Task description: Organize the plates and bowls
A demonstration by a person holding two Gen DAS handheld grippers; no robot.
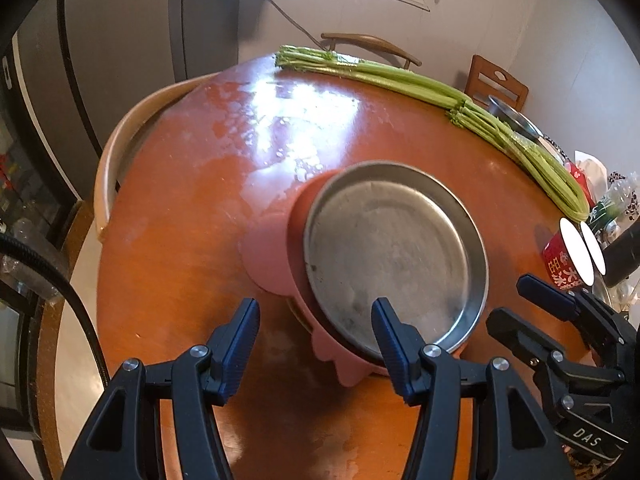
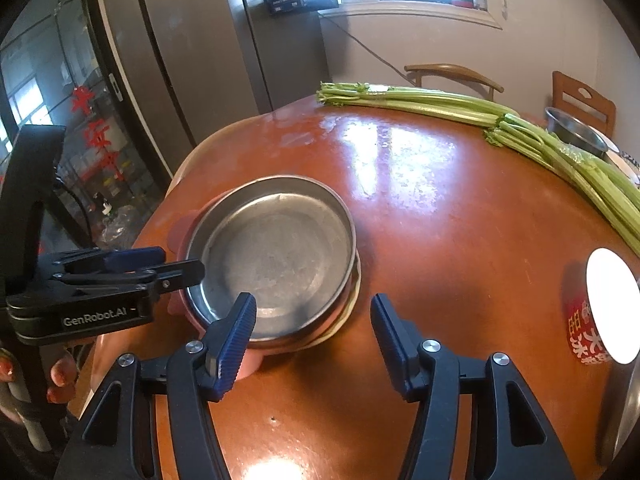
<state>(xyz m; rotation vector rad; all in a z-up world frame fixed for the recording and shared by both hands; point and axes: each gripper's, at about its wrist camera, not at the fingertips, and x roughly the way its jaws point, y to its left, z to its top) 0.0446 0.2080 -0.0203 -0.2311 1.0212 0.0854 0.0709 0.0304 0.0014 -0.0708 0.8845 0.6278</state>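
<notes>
A round steel plate (image 1: 392,256) (image 2: 276,256) lies on top of a pink plate with a lobed edge (image 1: 268,260) (image 2: 178,236). A pale plate rim (image 2: 352,300) peeks out beneath them. The stack sits on the orange-brown round table (image 1: 180,240) (image 2: 440,240). My left gripper (image 1: 314,312) (image 2: 182,263) is open at the stack's near edge; its pads press on nothing. My right gripper (image 2: 314,312) (image 1: 510,302) is also open, hovering over the stack's near right rim and holding nothing.
Long celery stalks (image 1: 420,80) (image 2: 460,104) lie across the far side of the table. A steel bowl (image 1: 514,118) (image 2: 576,130) sits behind them. A red cup (image 1: 560,264) (image 2: 580,332) stands at the right. Wooden chairs (image 2: 452,74) and a grey fridge (image 1: 120,40) surround the table.
</notes>
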